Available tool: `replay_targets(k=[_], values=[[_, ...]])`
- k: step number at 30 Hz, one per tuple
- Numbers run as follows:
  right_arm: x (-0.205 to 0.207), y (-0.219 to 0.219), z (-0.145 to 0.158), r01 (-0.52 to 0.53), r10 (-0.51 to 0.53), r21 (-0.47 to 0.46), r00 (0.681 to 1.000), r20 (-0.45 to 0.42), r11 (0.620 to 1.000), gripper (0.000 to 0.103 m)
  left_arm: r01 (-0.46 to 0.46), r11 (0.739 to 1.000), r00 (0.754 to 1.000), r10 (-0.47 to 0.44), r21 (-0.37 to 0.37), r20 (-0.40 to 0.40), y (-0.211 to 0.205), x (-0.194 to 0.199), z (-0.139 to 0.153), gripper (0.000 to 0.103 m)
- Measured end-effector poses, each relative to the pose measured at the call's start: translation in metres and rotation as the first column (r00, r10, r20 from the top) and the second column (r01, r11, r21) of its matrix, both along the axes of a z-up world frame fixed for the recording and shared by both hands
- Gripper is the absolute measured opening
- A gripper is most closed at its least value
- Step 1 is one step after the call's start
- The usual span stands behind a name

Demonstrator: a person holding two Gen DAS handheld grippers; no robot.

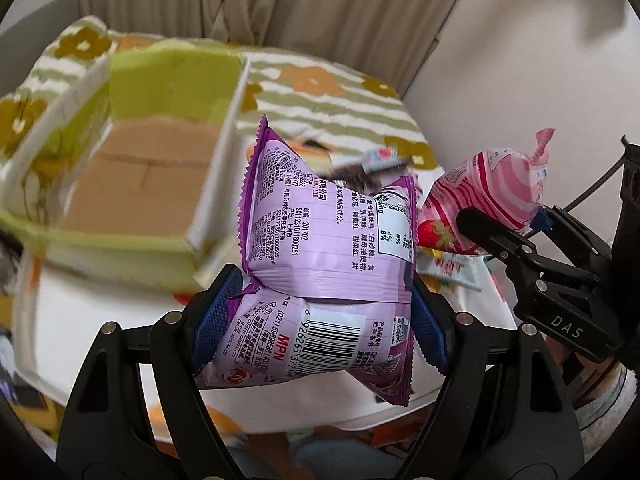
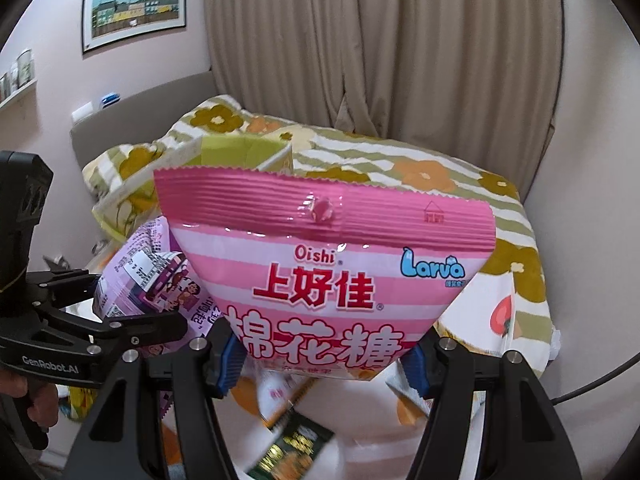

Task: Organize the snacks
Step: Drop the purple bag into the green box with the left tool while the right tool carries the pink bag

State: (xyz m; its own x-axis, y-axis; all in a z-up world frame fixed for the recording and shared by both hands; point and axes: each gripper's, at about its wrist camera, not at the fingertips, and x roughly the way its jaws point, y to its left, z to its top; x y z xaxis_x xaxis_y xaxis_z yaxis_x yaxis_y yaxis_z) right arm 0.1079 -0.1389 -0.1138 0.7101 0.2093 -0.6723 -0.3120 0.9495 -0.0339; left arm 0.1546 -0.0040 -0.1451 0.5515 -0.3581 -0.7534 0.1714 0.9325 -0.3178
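left gripper (image 1: 320, 316) clamped across the middle of the purple snack bag (image 1: 320, 248), blue pads denting it. right gripper (image 2: 320, 364) clamped on the bottom of the pink marshmallow bag (image 2: 324, 264). both bags are in the air above the bed.

for the drop: carry each over the green cardboard box (image 1: 132, 184), clear the near wall, go in one at a time so the grippers don't knock, release low.

more packets loose on the white cloth (image 1: 100, 308) below, incl. a dark green one (image 2: 296, 444). box sits on a soft floral blanket (image 2: 440, 168), could tip. curtain (image 2: 380, 40) behind.
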Motion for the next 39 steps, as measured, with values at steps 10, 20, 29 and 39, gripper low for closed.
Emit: replay_targets(k=[10,20,29,39], values=[[0.04,0.103,0.033,0.032,-0.032,0.015,0.999,0.029,0.999,0.06,0.009,0.998,0.998,-0.013,0.059,0.059,0.111,0.058,0.04,0.077],[0.098,0.178,0.019,0.021,-0.021,0.037,1.0,-0.022,0.999,0.06,-0.012,0.993,0.999,0.007,0.117,0.048,0.201,0.14,0.028,0.077],[0.155,0.195,0.006,0.053,-0.05,0.048,0.996,-0.069,0.997,0.06,-0.007,0.985,0.999,0.001,0.174,0.033,0.213,0.213,-0.001,0.092],[0.184,0.194,-0.01,0.025,-0.015,0.056,0.986,-0.168,0.998,0.06,-0.076,0.973,0.997,0.078,0.218,0.002,0.222,0.197,-0.01,0.102]])
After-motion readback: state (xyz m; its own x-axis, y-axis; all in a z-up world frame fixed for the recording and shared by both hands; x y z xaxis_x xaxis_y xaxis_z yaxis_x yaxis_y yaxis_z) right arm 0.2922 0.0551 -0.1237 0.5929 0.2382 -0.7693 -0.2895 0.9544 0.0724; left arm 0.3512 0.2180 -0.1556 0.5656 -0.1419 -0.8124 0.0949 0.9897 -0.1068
